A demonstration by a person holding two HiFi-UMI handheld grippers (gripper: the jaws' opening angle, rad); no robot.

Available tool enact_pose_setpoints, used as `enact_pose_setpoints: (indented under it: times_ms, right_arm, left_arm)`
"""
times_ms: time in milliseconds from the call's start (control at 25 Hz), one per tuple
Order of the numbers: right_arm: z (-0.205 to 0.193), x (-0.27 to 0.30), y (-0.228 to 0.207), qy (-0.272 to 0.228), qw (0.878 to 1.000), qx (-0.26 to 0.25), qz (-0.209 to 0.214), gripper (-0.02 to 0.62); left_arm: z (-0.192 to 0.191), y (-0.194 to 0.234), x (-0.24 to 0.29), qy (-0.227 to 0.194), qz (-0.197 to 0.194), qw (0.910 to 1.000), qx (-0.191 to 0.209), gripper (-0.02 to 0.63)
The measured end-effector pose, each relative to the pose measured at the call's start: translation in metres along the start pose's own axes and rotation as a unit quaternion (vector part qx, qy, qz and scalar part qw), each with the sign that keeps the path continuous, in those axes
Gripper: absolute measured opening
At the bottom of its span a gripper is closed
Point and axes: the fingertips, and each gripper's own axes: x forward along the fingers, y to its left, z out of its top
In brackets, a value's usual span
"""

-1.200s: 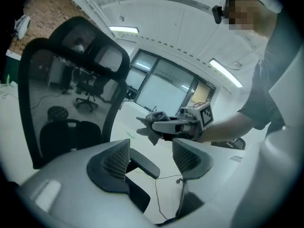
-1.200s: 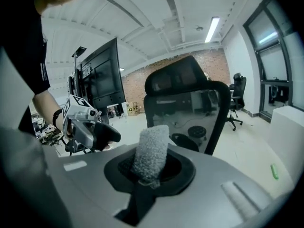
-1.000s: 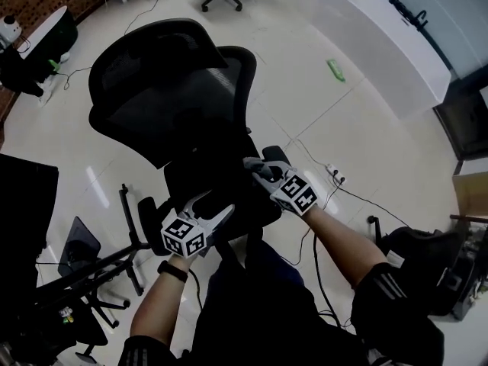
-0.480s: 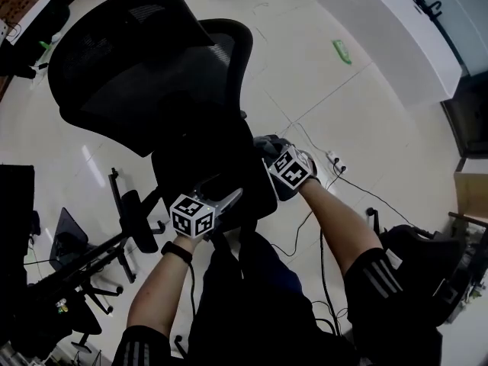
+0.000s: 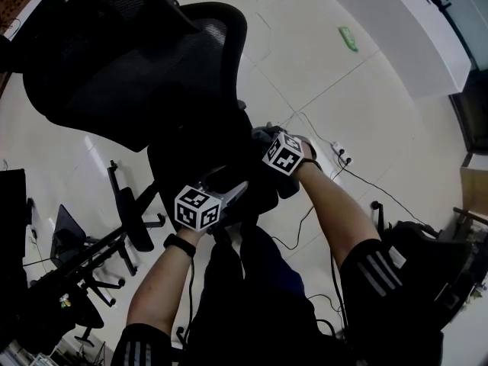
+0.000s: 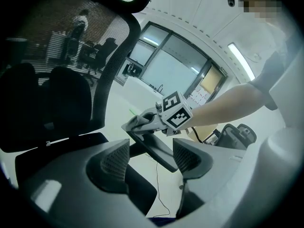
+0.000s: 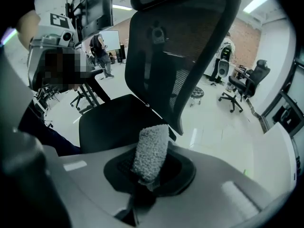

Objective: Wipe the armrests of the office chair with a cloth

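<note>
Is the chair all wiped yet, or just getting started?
Done: nothing shows as wiped yet. In hand: the right gripper holds the cloth against one armrest; the left gripper is open and empty. Left: finishing that armrest, then likely the other.

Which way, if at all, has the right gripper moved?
Yes: the right gripper moved up-frame and slightly left against the floor power strip, toward the chair back.

Two tools (image 6: pixel 151 158) (image 7: pixel 150 175), one cloth (image 7: pixel 151 148), one nearby office chair (image 5: pixel 137 75).
</note>
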Motion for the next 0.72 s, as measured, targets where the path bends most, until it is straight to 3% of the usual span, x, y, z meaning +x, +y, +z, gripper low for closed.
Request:
enact_pose_setpoints:
  times_ms: [360,720]
  right_arm:
    - [-0.017,-0.014,0.006,-0.019,0.998,0.052,0.012,0.034]
    - [-0.059,-0.040,0.047,-0.018,0.997,0.081,0.011,0.034]
  left_arm:
    - [-0.015,-0.014,0.011,0.016,-0.016,0.9997,-0.002,0.307]
    - [-0.039,-0.039,0.014,0.042,-0.039,0.9984,0.000,0.307]
